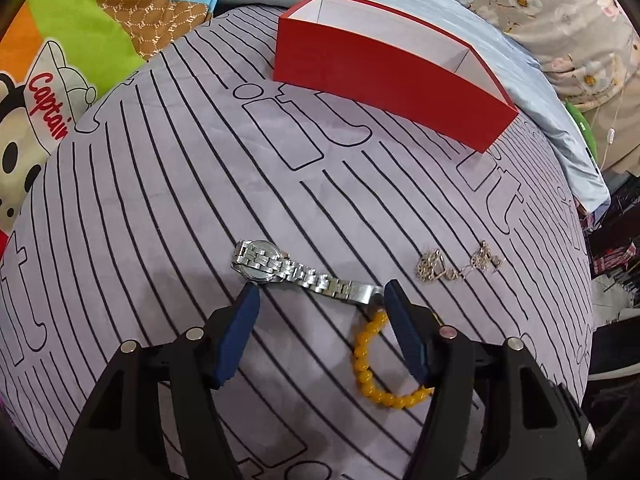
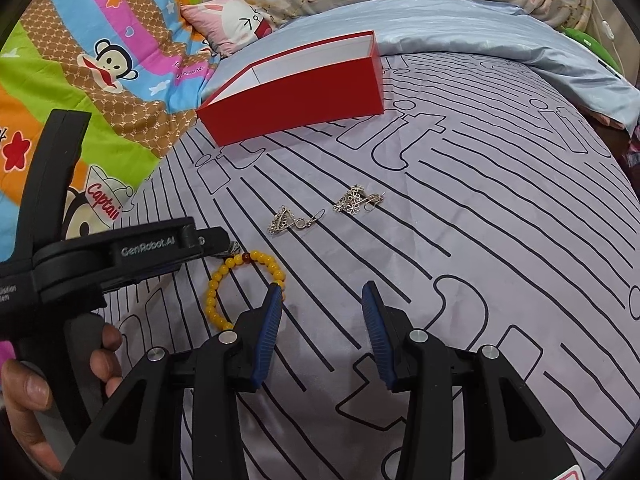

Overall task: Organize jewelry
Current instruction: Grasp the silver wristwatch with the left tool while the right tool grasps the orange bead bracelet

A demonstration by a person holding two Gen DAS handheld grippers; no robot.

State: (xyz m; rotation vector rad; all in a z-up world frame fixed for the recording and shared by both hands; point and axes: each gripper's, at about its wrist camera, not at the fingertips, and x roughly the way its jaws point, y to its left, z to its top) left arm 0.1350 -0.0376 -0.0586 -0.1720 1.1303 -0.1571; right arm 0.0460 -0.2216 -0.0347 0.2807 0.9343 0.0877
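Observation:
A silver watch [image 1: 296,270] lies flat on the grey striped bedspread [image 1: 160,200], just beyond my open left gripper [image 1: 320,294], whose fingertips flank its band. A yellow bead bracelet [image 1: 370,360] lies between the left fingers, partly under the right one; it also shows in the right wrist view [image 2: 240,280]. Two silver earrings [image 2: 294,219] [image 2: 356,200] lie further out; in the left view they are at the right [image 1: 456,266]. My right gripper [image 2: 322,292] is open and empty beside the bracelet. An open red box [image 1: 384,68] [image 2: 296,92] stands at the back.
A colourful cartoon quilt [image 2: 80,72] lies to the left, a light blue sheet [image 2: 480,36] behind the box, and a pink cushion [image 2: 228,20] beyond. The left gripper's body [image 2: 120,256] and the holding hand [image 2: 36,392] fill the right view's left side.

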